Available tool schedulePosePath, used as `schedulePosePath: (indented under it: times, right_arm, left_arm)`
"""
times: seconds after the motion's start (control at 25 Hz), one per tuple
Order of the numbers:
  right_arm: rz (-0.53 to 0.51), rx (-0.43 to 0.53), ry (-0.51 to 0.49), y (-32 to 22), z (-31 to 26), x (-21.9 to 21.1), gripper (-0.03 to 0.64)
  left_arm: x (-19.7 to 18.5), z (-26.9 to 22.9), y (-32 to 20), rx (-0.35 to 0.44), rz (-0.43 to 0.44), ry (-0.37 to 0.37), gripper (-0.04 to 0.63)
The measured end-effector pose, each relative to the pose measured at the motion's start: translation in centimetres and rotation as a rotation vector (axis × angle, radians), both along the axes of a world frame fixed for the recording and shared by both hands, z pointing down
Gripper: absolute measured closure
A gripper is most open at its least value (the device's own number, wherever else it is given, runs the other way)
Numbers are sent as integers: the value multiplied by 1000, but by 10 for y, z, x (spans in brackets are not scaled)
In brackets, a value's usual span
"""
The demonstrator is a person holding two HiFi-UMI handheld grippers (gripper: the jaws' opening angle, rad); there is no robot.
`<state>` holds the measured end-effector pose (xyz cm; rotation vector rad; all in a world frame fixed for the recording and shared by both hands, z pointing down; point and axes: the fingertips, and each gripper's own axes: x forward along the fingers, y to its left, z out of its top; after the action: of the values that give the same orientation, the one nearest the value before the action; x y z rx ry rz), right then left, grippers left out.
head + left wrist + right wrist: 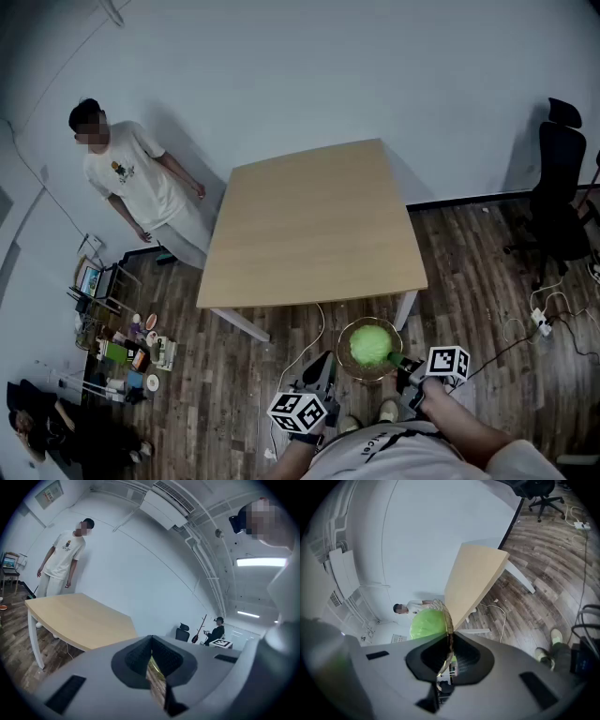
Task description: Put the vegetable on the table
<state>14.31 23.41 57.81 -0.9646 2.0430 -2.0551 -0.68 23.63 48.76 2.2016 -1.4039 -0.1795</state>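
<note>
Our right tool [449, 645] is clamped on the rim of a bowl [343, 362] that holds the green vegetable [370, 344] over the floor [469, 281], just off the near edge of the tabletop [314, 225], while our left tool [151, 654] sits closed and empty beside it.
</note>
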Motion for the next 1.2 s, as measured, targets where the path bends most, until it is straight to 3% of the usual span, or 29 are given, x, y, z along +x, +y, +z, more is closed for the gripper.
schedulePosePath:
  times: [0.76,1.2]
  right_arm:
    - [-40,23,5,-35,5,23,589]
    - [-24,16,3,-81,6,2,589]
  left_arm:
    - [26,6,-27,-15,-29,-21,581]
    - [3,10,-71,-14,-42,-17,581]
